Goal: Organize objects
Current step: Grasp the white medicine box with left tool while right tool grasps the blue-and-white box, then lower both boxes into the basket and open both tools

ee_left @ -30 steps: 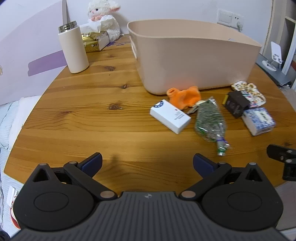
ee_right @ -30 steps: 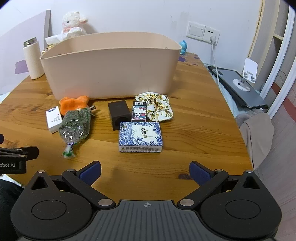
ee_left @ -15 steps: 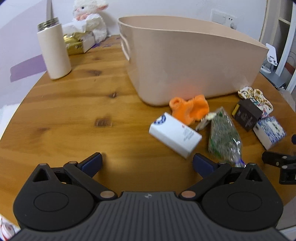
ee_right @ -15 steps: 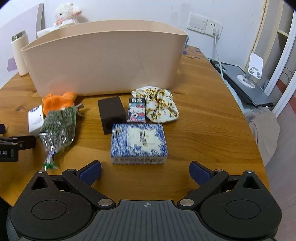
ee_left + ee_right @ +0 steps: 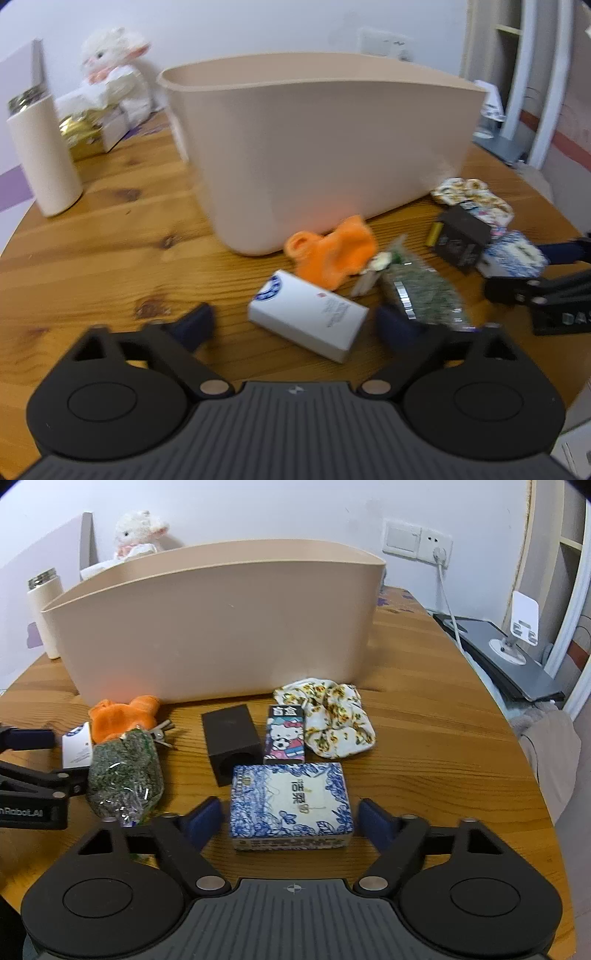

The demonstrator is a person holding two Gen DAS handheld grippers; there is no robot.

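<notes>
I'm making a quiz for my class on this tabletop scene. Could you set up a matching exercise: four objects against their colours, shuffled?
Objects:
1. storage bin
2. plush toy
3. small cube box
4. tissue pack

Colours:
A. blue and white pattern
B. orange
C. beige
D. black

Pairs: 1-C, 2-B, 3-D, 4-A

Bin (image 5: 221, 627) stands at 12 on the tabletop (image 5: 424, 720). Before it, from 9 to 3: card box (image 5: 308, 319), plush (image 5: 122, 716), bag (image 5: 123, 779), block (image 5: 231, 738), carton (image 5: 286, 734), scrunchie (image 5: 332, 716). Tissue pack (image 5: 290, 805) lies at 6, before the carton. Flask (image 5: 40, 155) stands at 10, left of the bin.
</notes>
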